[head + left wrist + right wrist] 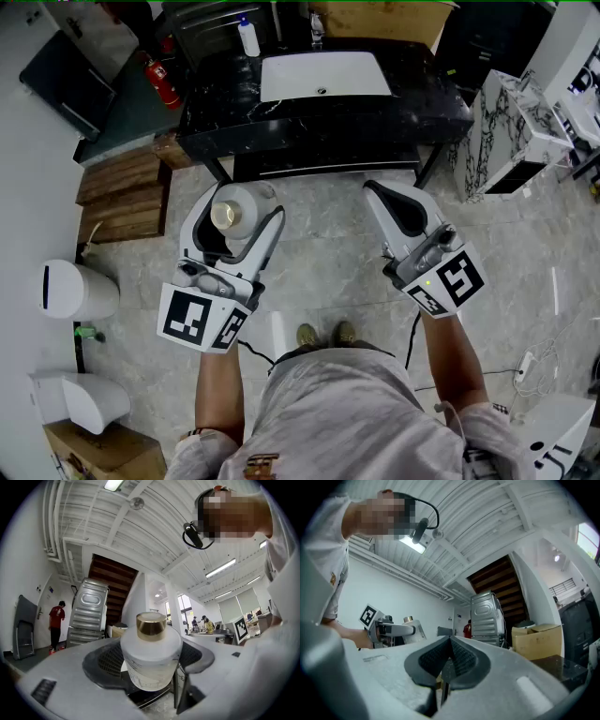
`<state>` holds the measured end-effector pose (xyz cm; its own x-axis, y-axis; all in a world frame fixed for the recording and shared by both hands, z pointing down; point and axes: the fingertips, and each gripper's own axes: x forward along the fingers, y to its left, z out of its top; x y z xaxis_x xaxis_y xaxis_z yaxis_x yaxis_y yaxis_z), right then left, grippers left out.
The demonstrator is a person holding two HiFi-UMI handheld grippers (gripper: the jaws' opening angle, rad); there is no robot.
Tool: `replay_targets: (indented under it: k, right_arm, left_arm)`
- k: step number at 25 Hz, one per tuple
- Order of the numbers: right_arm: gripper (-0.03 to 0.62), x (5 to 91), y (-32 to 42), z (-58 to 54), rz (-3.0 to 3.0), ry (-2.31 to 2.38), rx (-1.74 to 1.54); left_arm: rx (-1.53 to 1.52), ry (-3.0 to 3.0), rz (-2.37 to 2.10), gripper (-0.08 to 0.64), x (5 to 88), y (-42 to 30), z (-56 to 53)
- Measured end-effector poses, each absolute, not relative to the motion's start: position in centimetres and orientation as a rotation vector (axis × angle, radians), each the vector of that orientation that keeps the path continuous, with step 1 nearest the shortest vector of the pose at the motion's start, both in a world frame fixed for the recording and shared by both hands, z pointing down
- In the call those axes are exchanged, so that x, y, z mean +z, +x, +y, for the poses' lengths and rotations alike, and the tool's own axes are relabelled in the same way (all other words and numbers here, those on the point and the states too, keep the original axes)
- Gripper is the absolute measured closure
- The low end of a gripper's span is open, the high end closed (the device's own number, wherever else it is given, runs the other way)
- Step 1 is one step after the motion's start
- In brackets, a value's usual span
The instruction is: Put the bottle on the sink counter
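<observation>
Left hand-held gripper (246, 210) first: from the head view we see its two jaws clamped around a squat, frosted white bottle (234, 216) with a gold cap. It is held upright over the pale tiled floor (328, 253), well short of the black marble worktop (441, 108) ahead of us. That worktop carries a white rectangular basin (323, 75) and, near its back left corner, a white blue-topped container (248, 37). A red fire extinguisher (162, 80) stands off its left end. Our right hand-held gripper (373, 190) hangs beside the left one, well apart from it, its jaws pressed together with nothing between them. In the left gripper view we look straight at the bottle, which fills the gap between the dark ribbed pads. Both pads press on its sides, and the gold cap stands clear above them. Far behind, a person in a red shirt (56, 623) stands by a wall. In the right gripper view the pads meet along a single seam and hold nothing. Off to their left we see the left hand-held gripper carrying the bottle, and to the right a cardboard box (536, 639).
</observation>
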<state>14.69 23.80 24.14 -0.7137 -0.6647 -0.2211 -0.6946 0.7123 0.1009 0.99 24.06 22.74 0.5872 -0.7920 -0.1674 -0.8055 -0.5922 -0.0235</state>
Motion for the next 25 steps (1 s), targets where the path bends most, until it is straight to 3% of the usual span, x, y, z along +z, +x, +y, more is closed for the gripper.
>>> replay_targets:
  k: [25]
  right_arm:
    - [0.592,25.3,20.4,20.8,2.769,-0.951,0.203]
  left_arm:
    - [0.117,-2.611,1.544,0.235,23.4,5.1,20.8]
